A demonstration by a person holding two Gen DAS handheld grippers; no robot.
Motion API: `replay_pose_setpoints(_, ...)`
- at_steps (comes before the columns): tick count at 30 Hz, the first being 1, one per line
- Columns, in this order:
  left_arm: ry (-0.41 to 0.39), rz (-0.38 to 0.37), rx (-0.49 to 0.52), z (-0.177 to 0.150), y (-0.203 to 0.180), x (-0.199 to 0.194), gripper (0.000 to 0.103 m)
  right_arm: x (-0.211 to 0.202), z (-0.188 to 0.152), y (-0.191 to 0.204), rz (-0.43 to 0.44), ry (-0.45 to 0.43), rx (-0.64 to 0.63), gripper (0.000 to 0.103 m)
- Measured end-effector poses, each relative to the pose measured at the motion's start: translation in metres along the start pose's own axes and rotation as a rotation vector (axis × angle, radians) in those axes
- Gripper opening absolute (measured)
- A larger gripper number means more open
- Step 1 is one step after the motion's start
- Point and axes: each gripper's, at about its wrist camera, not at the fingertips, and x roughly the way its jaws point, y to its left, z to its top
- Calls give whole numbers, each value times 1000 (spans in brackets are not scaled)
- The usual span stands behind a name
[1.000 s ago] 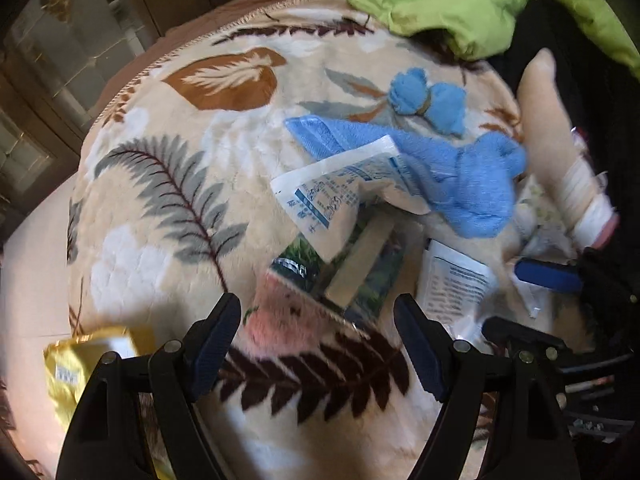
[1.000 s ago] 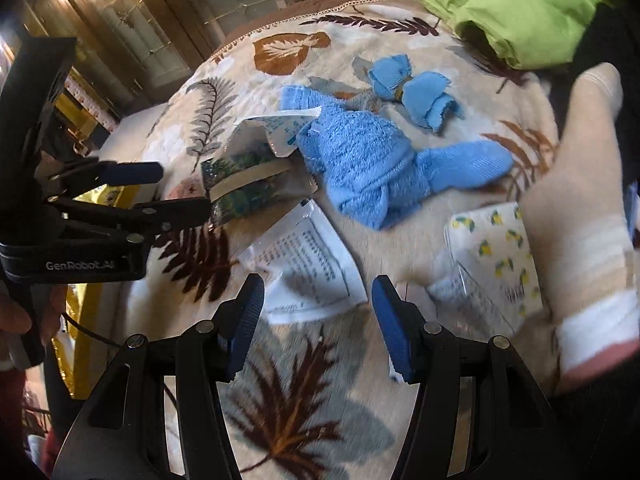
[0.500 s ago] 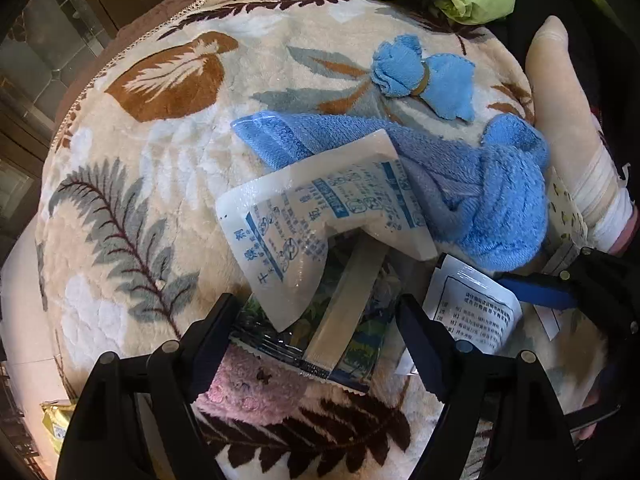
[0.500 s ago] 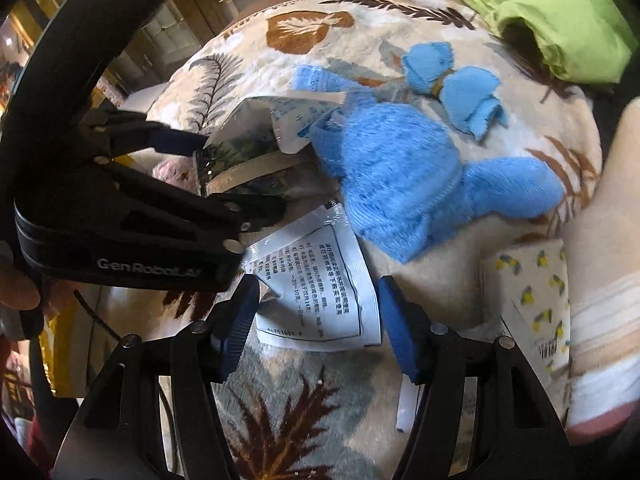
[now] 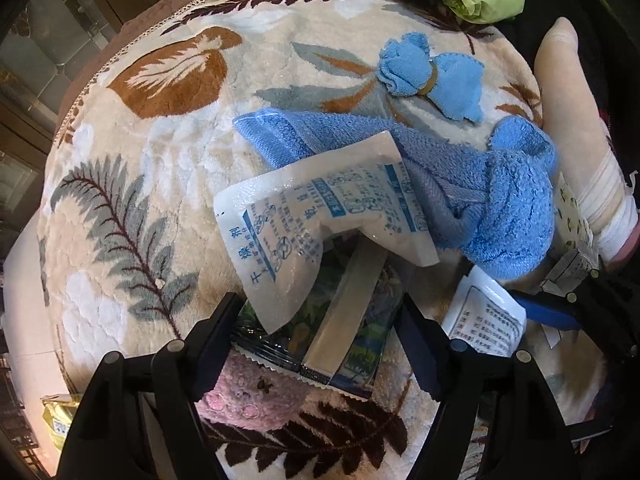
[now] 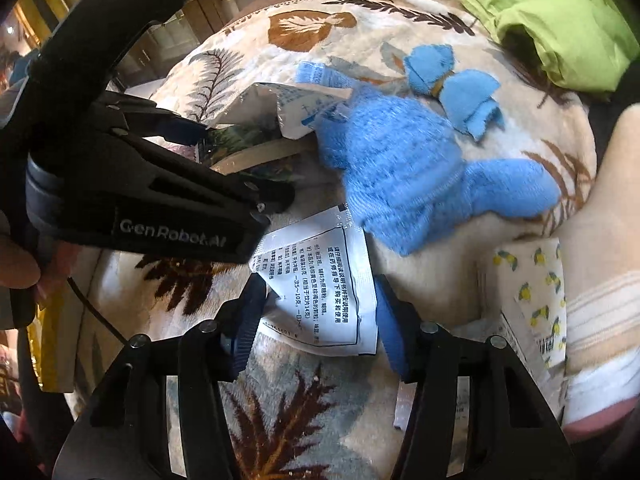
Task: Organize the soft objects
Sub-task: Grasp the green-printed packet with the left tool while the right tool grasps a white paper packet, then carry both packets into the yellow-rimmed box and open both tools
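On a leaf-patterned blanket lie a knotted blue towel and a small blue cloth tied with a band. A white-and-blue sachet leans over a dark green packet. My left gripper points down and straddles that packet. Its jaws are closing, with the pads at the packet's edges. A white sachet with black print lies between the fingers of my right gripper, whose jaws are closing too. In the right wrist view the left gripper crosses the left side.
A pink plush piece lies under the left gripper. A lime-green cloth is heaped at the far right. A beige sock-clad limb rests along the right edge beside a lemon-print packet. A yellow bag sits off the blanket's left edge.
The left gripper came down and forward until its fingers flank the green packet. The right gripper slid forward over the white printed sachet. Both sets of jaws have narrowed.
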Motion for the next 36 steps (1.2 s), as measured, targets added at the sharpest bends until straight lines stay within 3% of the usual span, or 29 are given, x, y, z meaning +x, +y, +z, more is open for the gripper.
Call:
replay_pose_setpoints(8,-27,-51,-51,-9,10,-23,72,-7,-11,-6,31,2,60,53)
replay_pose_setpoints(25,-138,-174,-219,-65,48,-87,71,-37,-36,6,88,-43,97,53)
replay_pose_setpoints(36,-212,-102,-267,-112,67,-129,71,-63,-34,35,112,-83,46,53)
